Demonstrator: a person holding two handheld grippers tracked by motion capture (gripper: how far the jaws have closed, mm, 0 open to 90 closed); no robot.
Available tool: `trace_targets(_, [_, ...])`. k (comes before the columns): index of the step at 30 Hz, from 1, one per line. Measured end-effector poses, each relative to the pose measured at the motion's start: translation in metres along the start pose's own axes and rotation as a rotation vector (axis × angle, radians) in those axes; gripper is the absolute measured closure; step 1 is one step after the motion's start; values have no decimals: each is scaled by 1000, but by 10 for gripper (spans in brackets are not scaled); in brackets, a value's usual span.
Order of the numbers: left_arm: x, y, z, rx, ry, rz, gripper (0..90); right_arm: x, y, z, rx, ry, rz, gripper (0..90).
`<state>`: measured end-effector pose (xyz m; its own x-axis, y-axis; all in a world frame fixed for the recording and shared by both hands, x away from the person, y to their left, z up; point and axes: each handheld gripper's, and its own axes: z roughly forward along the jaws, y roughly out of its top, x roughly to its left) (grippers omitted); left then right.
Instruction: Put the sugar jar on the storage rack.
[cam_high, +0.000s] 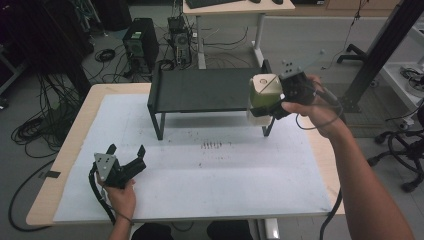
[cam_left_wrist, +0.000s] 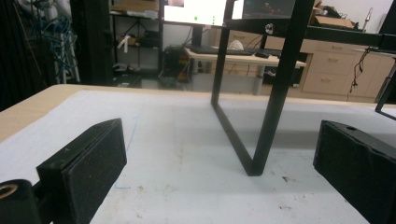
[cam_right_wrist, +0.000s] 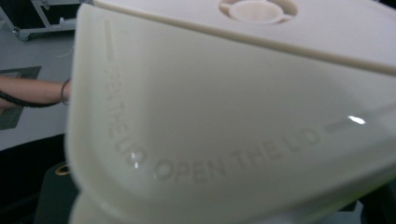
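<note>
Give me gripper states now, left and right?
Left gripper: open, empty, low over the white table sheet.
Right gripper: shut on the cream lidded plastic container, raised by the black metal shelf.

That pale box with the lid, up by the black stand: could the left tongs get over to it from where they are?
Probably yes. The left tongs sit open over the bare white mat, with nothing between them and the box. But the right tongs already hold the box, leaving little free to grab.

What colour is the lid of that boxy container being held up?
Cream-white lid, clearest in the right gripper view.
</note>
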<state>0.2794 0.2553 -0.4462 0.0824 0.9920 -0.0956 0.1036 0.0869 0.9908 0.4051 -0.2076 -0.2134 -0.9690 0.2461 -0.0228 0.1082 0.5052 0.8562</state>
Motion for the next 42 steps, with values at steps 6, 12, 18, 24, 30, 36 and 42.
trace_targets(6, [-1,0,0,-2,0,0,29,-14,23,8,-1,6,-15,228])
trace_targets(12, [0,0,0,1,-1,4,29,-27,42,20,-12,7,-31,228])
trace_targets(18, [-1,0,0,6,-2,12,29,-39,57,35,-27,17,-33,228])
trace_targets(24, [0,0,0,3,-3,10,29,-49,65,48,-27,20,-31,228])
trace_targets(30, [0,0,0,3,-3,11,29,-57,70,65,-28,28,-25,228])
trace_targets(36, [0,0,0,4,0,9,29,-65,70,84,-13,37,-18,228])
trace_targets(42, [0,0,0,3,0,12,29,-72,67,98,7,43,-10,228])
